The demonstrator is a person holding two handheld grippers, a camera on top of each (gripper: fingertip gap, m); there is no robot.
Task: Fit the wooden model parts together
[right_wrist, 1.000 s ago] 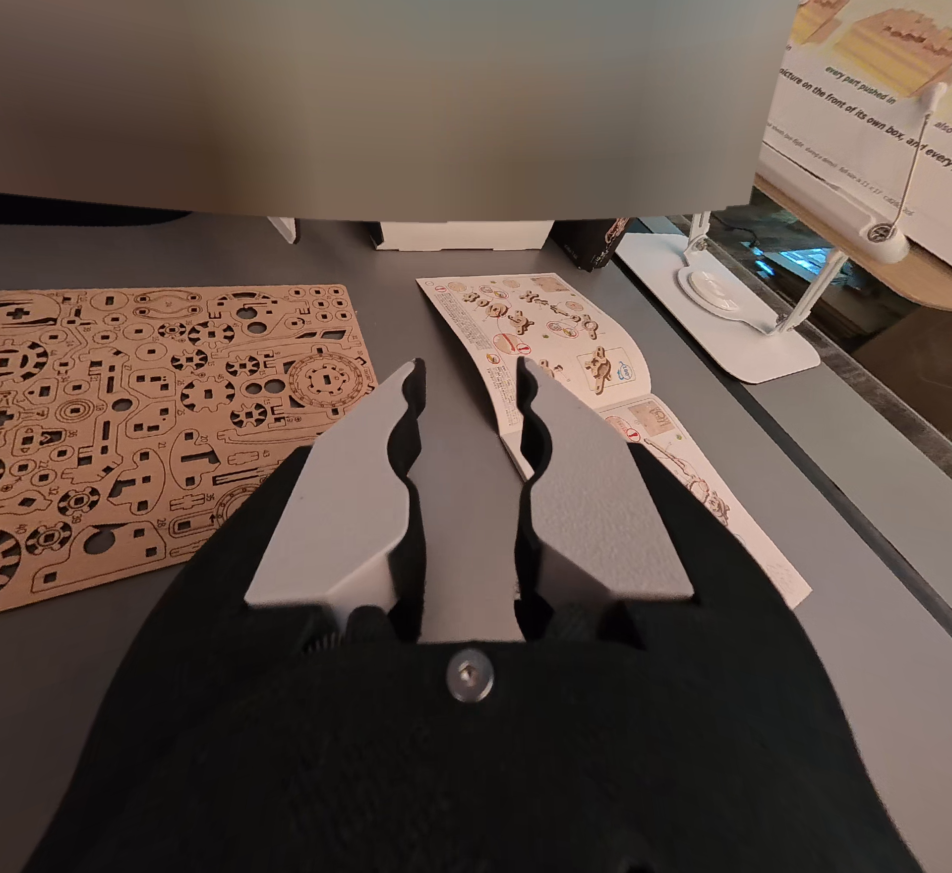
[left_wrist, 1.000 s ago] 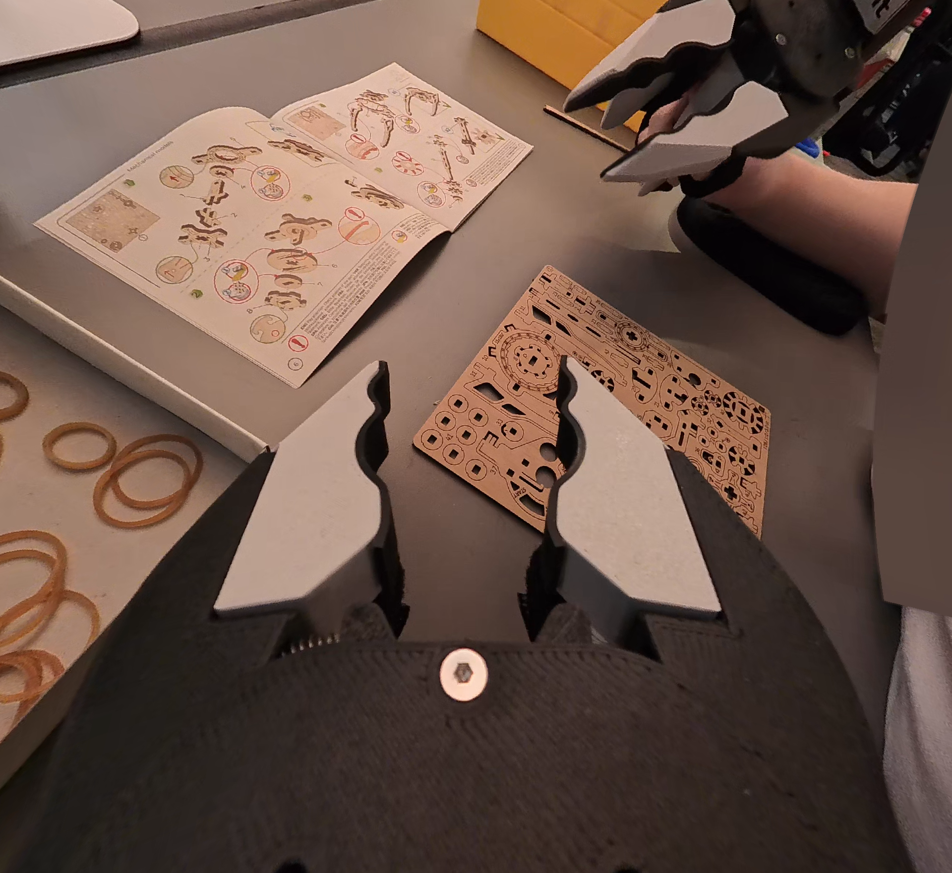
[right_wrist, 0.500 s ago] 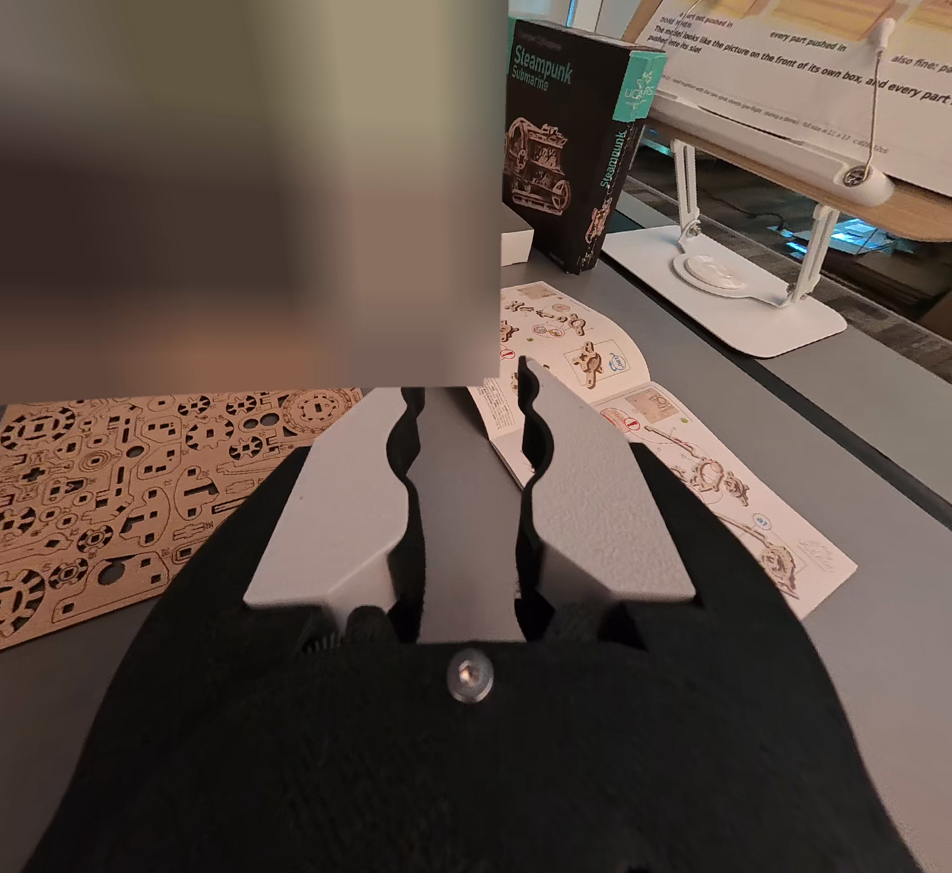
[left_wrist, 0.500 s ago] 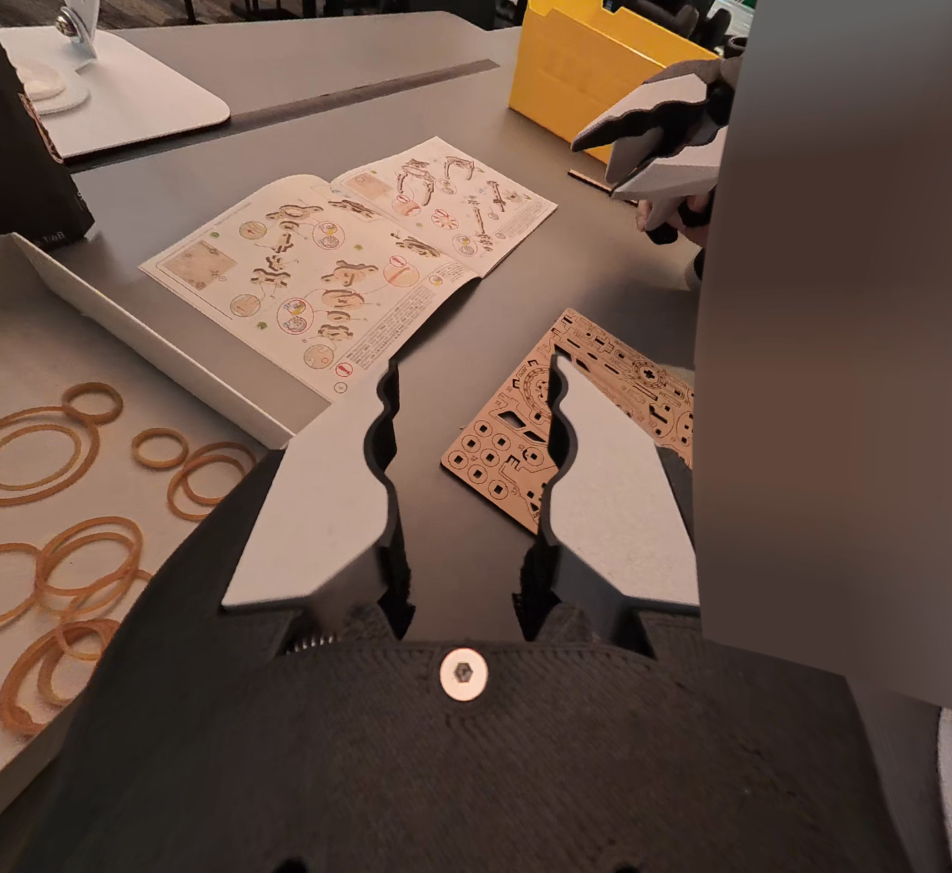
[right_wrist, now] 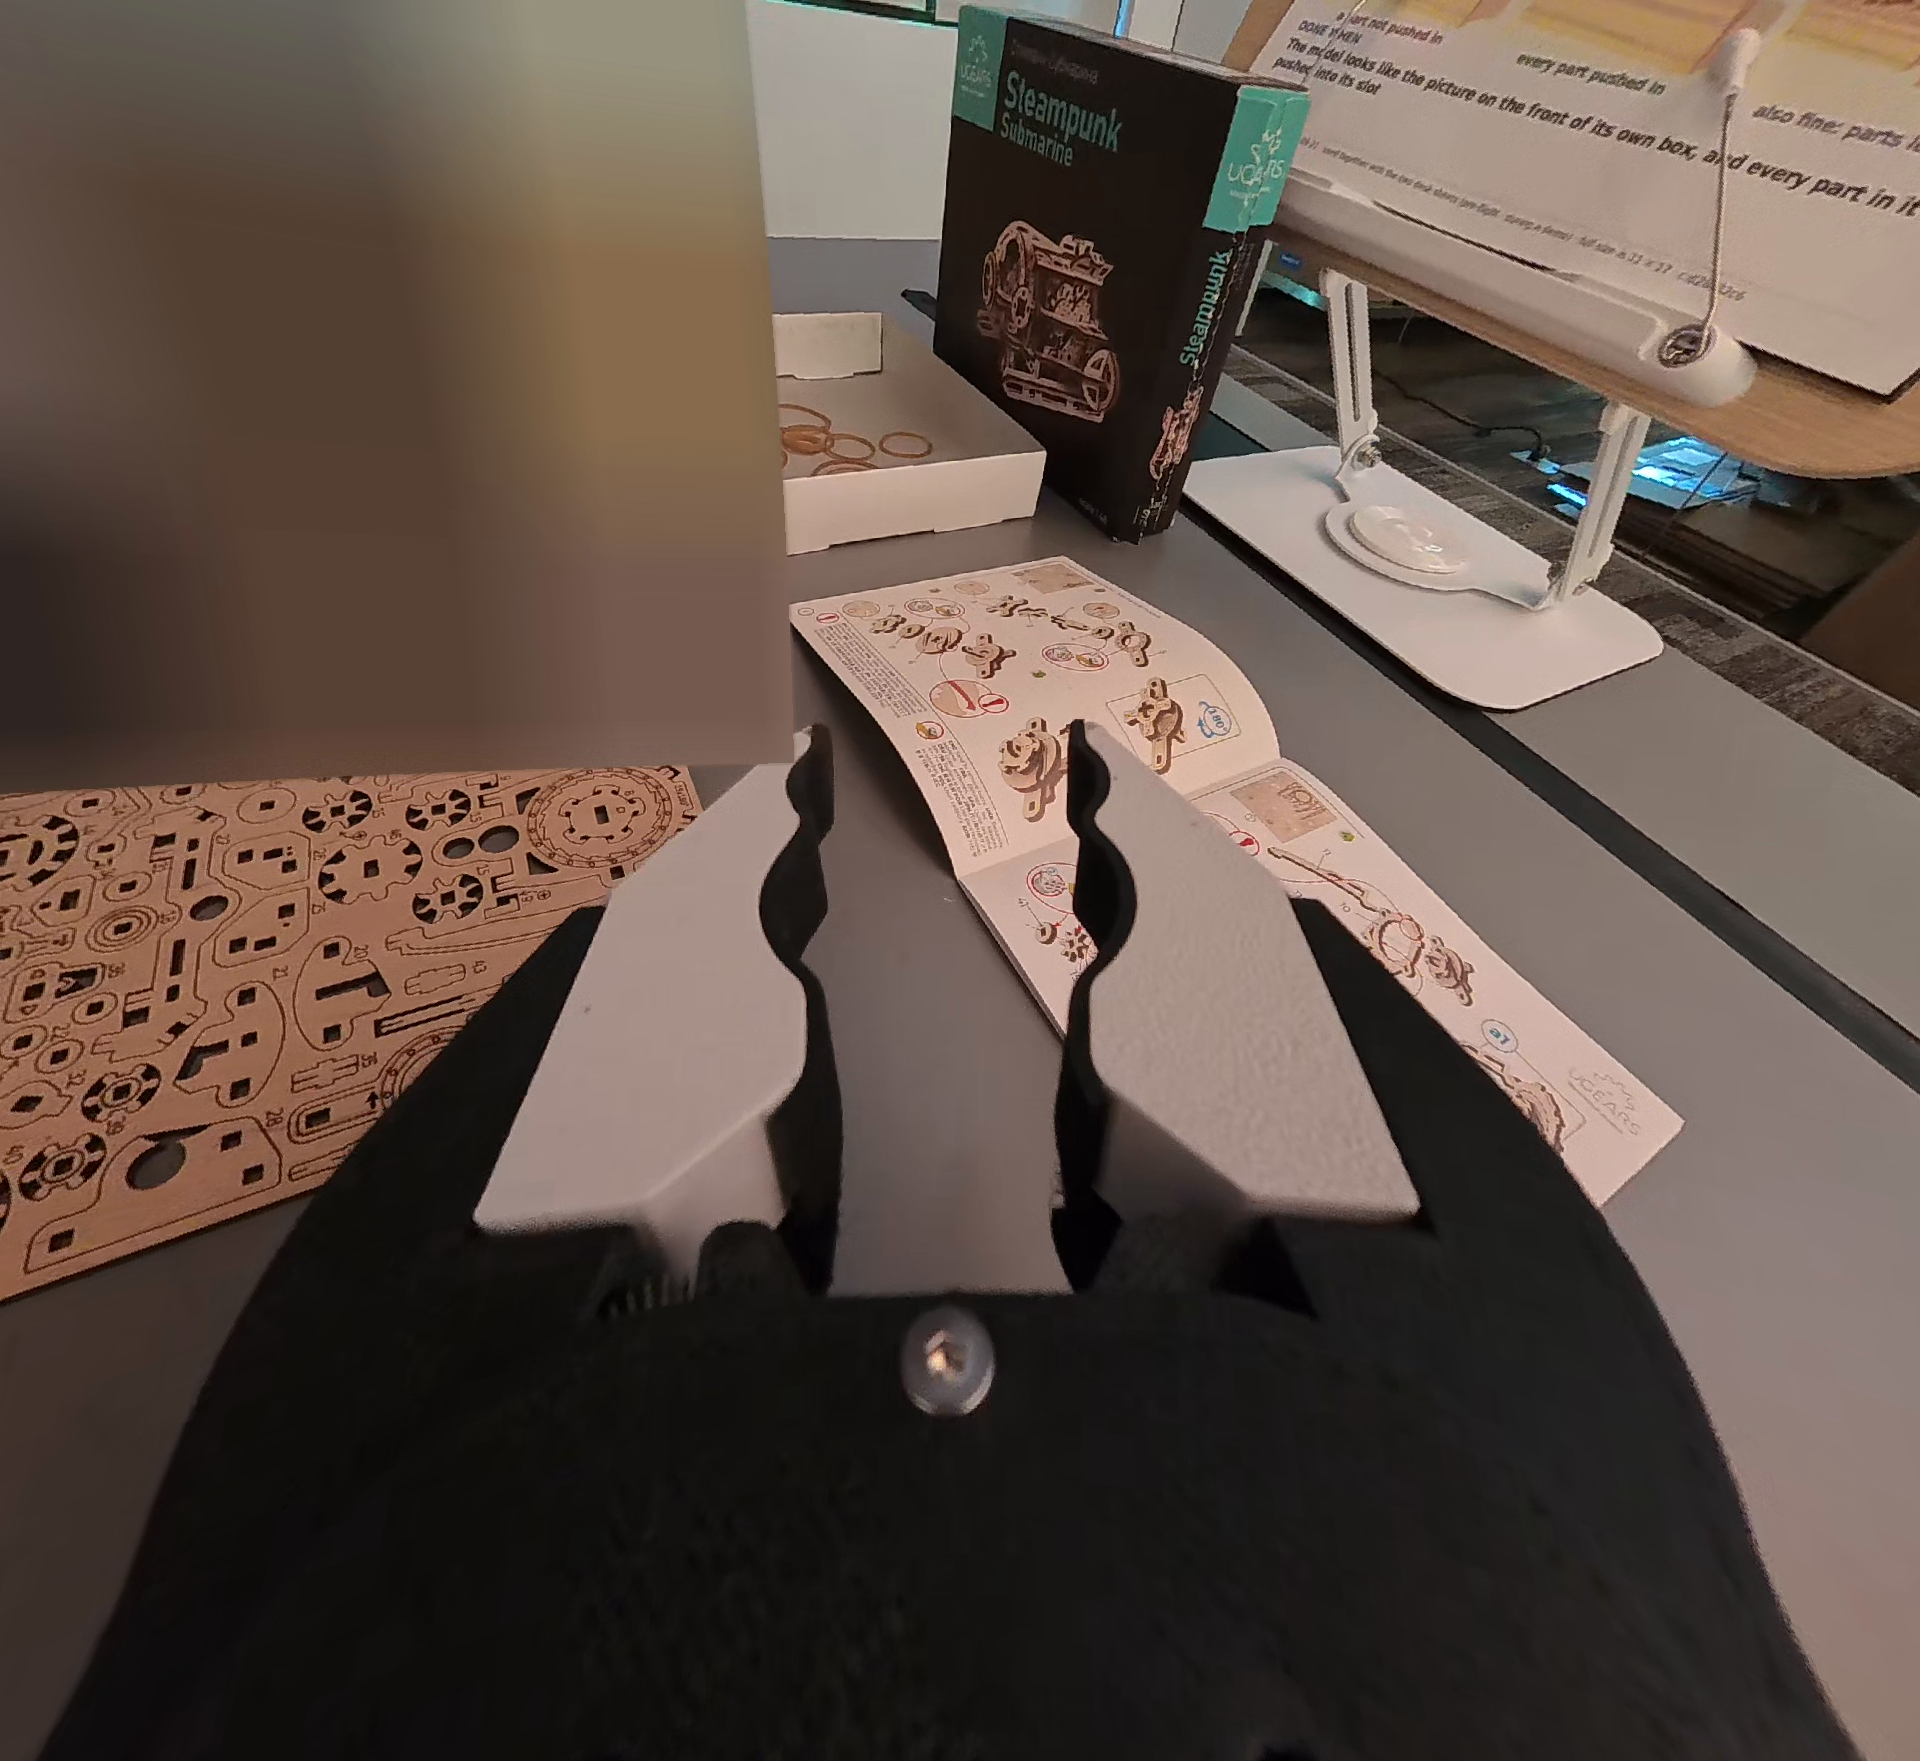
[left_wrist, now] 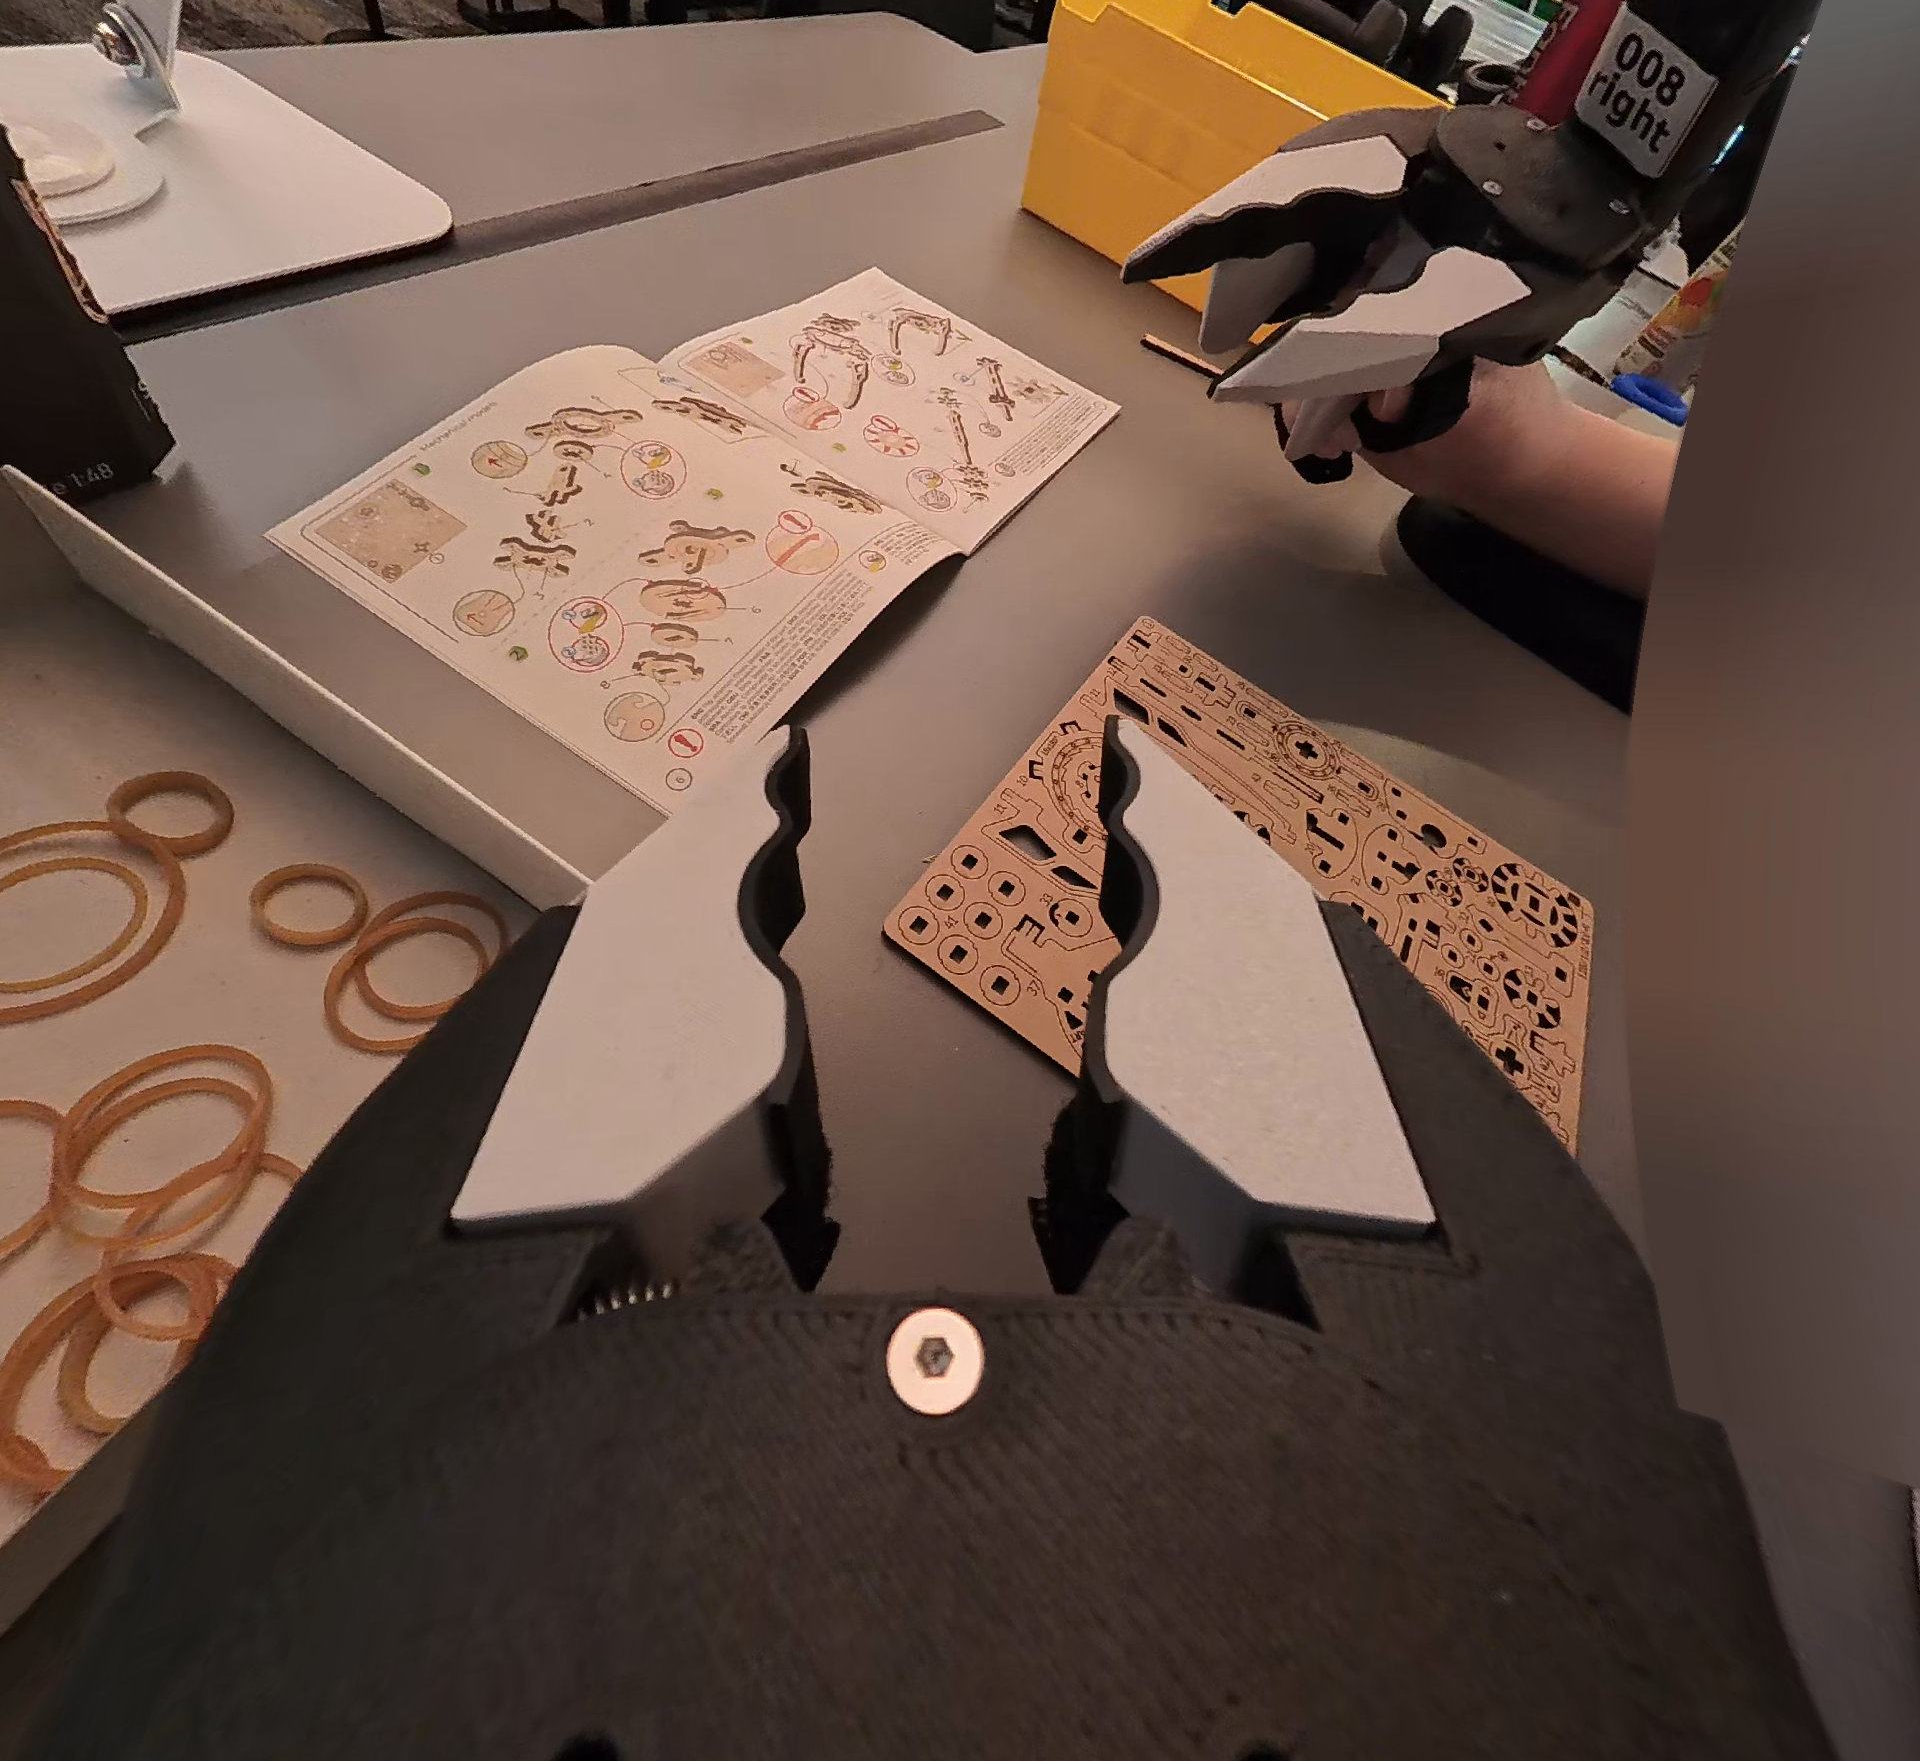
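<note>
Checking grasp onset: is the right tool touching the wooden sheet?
Apart. Left wrist view shows the right tool raised clear of the wooden sheet.

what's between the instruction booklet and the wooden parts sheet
Only bare grey table separates the open booklet from the wooden parts sheet; the left wrist view shows it best.

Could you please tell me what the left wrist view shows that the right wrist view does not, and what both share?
Only the left wrist view shows the yellow bin and the right tool from outside, open and empty above the table. Only the right wrist view shows the front of the dark model box and the instruction board on its white stand. Both show the wooden parts sheet, the open booklet and the tray of rubber bands.
</note>
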